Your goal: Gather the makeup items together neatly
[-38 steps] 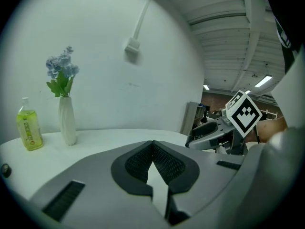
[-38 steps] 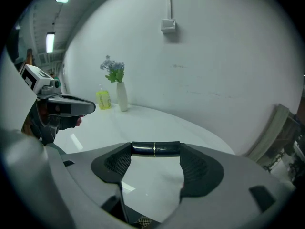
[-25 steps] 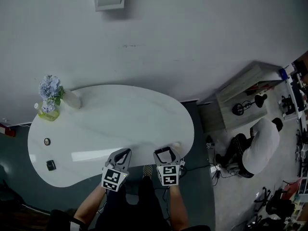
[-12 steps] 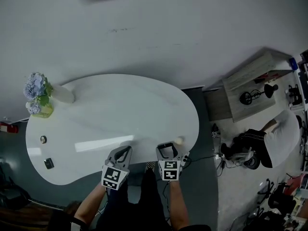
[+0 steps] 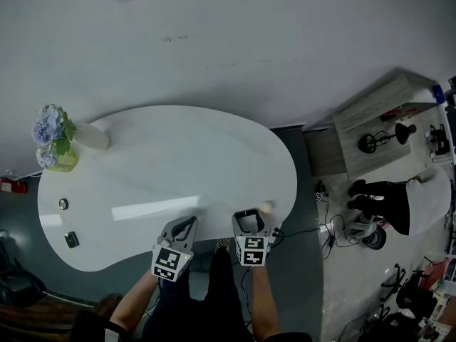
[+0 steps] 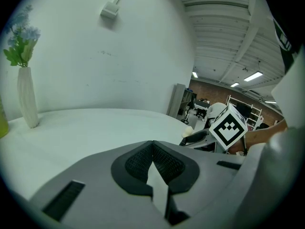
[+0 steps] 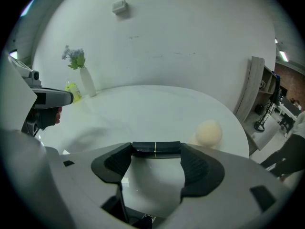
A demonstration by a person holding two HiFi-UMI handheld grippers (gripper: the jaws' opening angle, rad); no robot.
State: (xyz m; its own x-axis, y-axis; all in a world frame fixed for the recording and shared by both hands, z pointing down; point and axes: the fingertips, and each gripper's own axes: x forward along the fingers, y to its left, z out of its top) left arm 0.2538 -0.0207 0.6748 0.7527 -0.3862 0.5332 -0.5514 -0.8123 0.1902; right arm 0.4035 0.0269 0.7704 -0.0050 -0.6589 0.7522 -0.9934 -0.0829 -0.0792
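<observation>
Well, both tools sit at the near edge of the white tabletop. The right hand-held gripper has its jaws spread, yet it is not empty. Its own view shows a black tube with a thin gold seam pinched end to end between the jaw tips. The left hand-held gripper has its jaws pressed together on nothing.

Just beside the right tool, near the tabletop's right edge, lies a beige sponge. Well apart, at the far left end, sit a small round piece and a dark square piece. Both are too small to name surely. A vase of flowers stands at the back left.

As for handling, the tube looks stiff, light and smooth. Held by its ends it could swivel or slip, so a steady squeeze seems wise. The sponge is likely soft and very light and may roll, so a gentle pinch across its widest part should do. The two pieces at the left look low and hard, and each probably wants a pinch across opposite edges.

Compared with a second ago, the tools and the sponge keep the same places relative to each other. The head view has swung a little, sliding the vase toward the left edge. A person in the room beyond has shifted toward the right border.
</observation>
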